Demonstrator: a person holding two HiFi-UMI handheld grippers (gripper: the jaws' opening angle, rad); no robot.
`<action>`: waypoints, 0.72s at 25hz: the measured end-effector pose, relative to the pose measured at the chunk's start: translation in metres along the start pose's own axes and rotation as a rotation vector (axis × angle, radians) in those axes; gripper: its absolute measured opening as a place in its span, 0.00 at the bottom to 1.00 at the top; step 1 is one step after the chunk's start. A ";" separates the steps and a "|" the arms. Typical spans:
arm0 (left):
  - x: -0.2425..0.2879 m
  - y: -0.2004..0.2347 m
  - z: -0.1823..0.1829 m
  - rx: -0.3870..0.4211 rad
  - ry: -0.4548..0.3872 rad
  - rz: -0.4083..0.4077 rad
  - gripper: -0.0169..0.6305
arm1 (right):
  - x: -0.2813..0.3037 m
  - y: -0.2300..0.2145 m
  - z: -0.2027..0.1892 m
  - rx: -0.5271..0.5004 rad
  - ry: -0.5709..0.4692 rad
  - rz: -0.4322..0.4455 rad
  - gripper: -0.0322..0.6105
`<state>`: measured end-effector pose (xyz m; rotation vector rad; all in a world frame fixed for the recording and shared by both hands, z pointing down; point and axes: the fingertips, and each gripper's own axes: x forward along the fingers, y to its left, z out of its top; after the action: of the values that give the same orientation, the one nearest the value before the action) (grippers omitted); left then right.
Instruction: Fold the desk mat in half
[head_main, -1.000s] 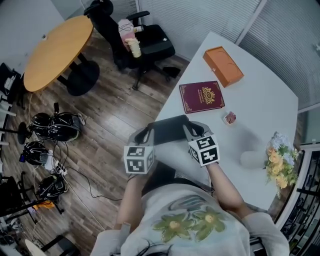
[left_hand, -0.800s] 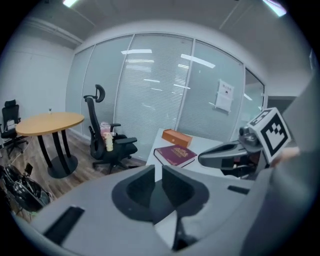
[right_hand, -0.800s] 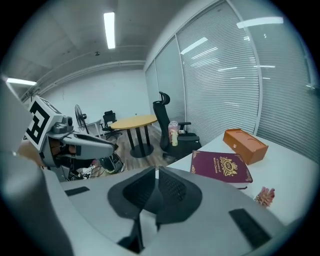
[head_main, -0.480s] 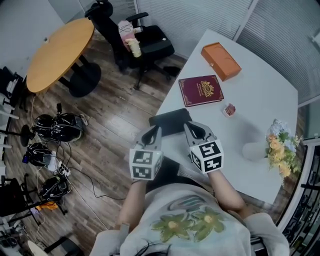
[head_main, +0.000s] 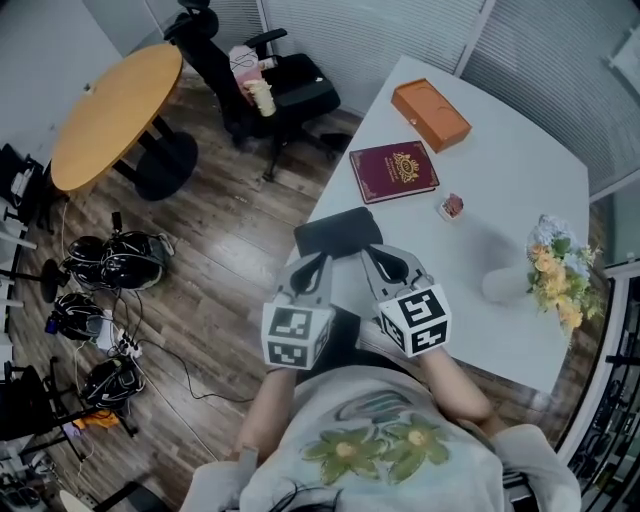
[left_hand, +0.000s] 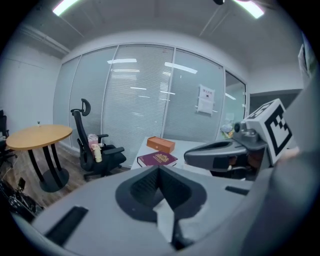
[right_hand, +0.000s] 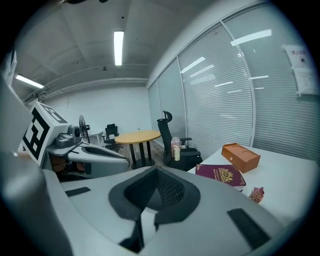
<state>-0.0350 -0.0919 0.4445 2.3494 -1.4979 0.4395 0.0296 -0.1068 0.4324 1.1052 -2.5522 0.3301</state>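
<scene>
The dark desk mat (head_main: 337, 230) lies flat at the near left edge of the white table (head_main: 500, 190). My left gripper (head_main: 320, 262) and right gripper (head_main: 368, 254) sit side by side with their tips on the mat's near edge, one near each corner. Both are shut on that edge, and the tips cover the edge itself. In the left gripper view the jaws (left_hand: 160, 172) are closed together, with the right gripper (left_hand: 220, 152) alongside. The right gripper view shows its own jaws (right_hand: 156, 172) closed too, and the left gripper (right_hand: 95, 152) beside them.
Beyond the mat lie a maroon book (head_main: 393, 171), an orange box (head_main: 431, 100) and a small pink object (head_main: 452, 205). Flowers (head_main: 555, 280) stand at the table's right edge. On the floor to the left are an office chair (head_main: 270, 80), a round wooden table (head_main: 115, 100) and cables (head_main: 110, 260).
Both grippers have drawn back toward me, from over the mat to its near edge, and their jaws have closed. The mat stays flat on the table.
</scene>
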 end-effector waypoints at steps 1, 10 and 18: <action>-0.002 -0.003 0.000 0.001 -0.003 -0.004 0.03 | -0.003 0.002 0.000 -0.002 -0.004 -0.001 0.08; -0.024 -0.018 -0.003 0.008 -0.019 -0.001 0.03 | -0.026 0.017 -0.008 -0.003 -0.014 -0.003 0.08; -0.034 -0.019 0.002 0.021 -0.014 0.010 0.03 | -0.037 0.019 0.000 -0.005 -0.030 -0.007 0.08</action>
<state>-0.0312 -0.0573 0.4269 2.3669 -1.5197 0.4444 0.0394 -0.0693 0.4160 1.1249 -2.5731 0.3084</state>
